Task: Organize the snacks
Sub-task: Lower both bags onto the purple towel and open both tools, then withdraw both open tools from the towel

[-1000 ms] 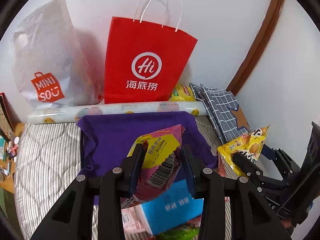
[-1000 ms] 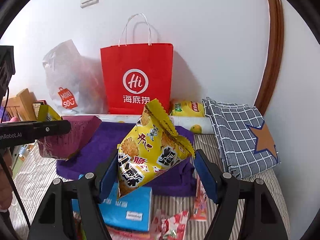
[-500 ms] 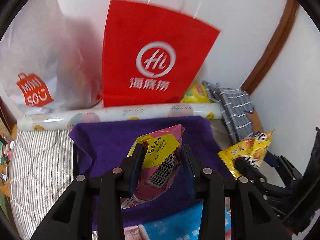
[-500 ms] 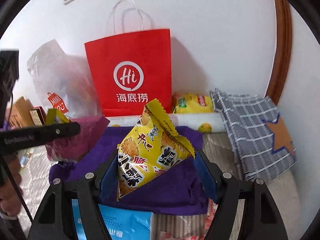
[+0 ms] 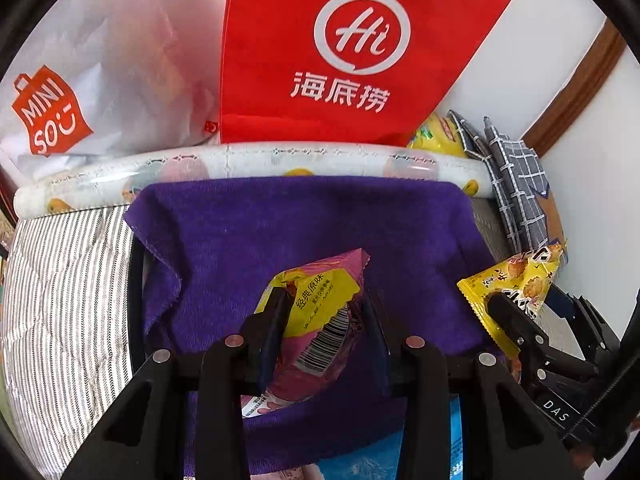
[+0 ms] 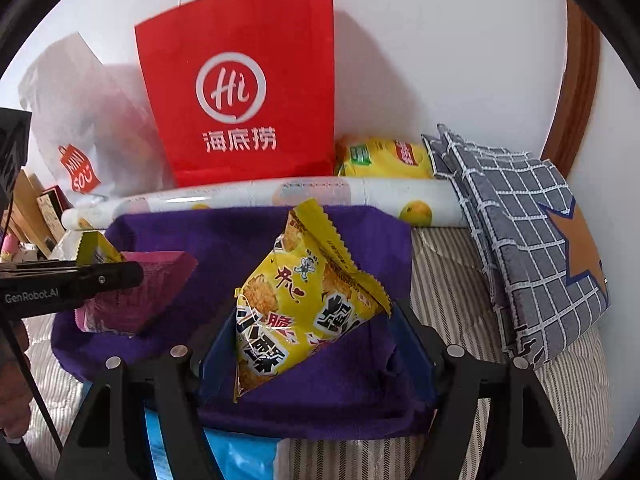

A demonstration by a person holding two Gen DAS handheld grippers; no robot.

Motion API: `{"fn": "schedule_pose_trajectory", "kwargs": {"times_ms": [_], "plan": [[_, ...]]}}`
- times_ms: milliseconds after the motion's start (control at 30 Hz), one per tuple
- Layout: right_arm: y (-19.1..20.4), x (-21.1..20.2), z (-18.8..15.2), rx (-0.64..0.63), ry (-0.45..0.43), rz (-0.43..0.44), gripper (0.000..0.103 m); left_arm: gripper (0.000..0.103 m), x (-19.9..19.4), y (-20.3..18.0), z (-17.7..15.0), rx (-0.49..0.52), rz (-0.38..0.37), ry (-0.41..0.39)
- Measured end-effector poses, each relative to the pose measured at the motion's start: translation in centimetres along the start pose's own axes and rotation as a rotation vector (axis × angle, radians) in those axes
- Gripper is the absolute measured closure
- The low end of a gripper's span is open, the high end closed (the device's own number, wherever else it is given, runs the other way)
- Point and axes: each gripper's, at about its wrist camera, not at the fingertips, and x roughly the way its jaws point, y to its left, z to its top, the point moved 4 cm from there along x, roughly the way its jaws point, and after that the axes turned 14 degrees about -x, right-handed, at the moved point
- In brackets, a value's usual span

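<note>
My left gripper [image 5: 322, 300] is shut on a pink snack packet [image 5: 316, 356] with a yellow label and a barcode. It hangs over the purple cloth [image 5: 304, 216] that lines a dark-edged tray. My right gripper [image 6: 314, 316] is shut on a yellow snack packet [image 6: 304, 280], also above the purple cloth [image 6: 240, 240], near its right half. In the right wrist view the pink packet [image 6: 148, 292] shows at the left, low over the cloth. From the left wrist the yellow packet [image 5: 516, 276] shows at the right edge.
A red paper bag [image 5: 340, 60] and a white plastic bag [image 5: 100, 80] lean on the wall behind a patterned roll [image 5: 280, 160]. A grey checked cloth [image 6: 520, 232] and a yellow chip bag [image 6: 384, 156] lie at the back right. A blue packet [image 6: 240, 456] lies in front on the striped quilt [image 5: 60, 300].
Both grippers have moved forward and down over the purple cloth, each carrying its packet. The red bag and the roll now loom larger.
</note>
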Motion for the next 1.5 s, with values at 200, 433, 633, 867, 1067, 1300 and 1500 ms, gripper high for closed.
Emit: {"fn": "schedule_pose_trajectory", "kwargs": {"times_ms": [200, 433, 633, 867, 1067, 1300, 1500], "plan": [[0.0, 0.8, -0.3, -0.003, 0.039, 0.001, 0.030, 0.064, 0.5, 0.1, 0.1, -0.005, 0.010, 0.007], [0.2, 0.9, -0.6, -0.005, 0.052, 0.000, 0.030, 0.064, 1.0, -0.2, -0.1, 0.006, 0.030, 0.012], [0.0, 0.4, -0.8, -0.005, 0.071, -0.002, 0.027, 0.062, 1.0, -0.5, -0.4, 0.016, 0.036, 0.014], [0.3, -1.8, -1.4, 0.000, 0.062, -0.030, 0.018, 0.040, -0.4, -1.7, -1.8, 0.030, 0.050, 0.046], [0.2, -5.3, -1.6, 0.021, 0.053, -0.019, 0.014, 0.030, -3.8, -2.7, -3.5, 0.058, 0.058, 0.006], [0.2, -10.7, -2.3, 0.037, -0.005, -0.049, 0.012, 0.028, -7.6, -3.0, -5.9, 0.069, 0.095, -0.014], [0.2, -15.2, -3.6, 0.070, -0.031, -0.055, 0.012, 0.027, -11.2, -2.6, -8.6, 0.076, 0.138, -0.045]]}}
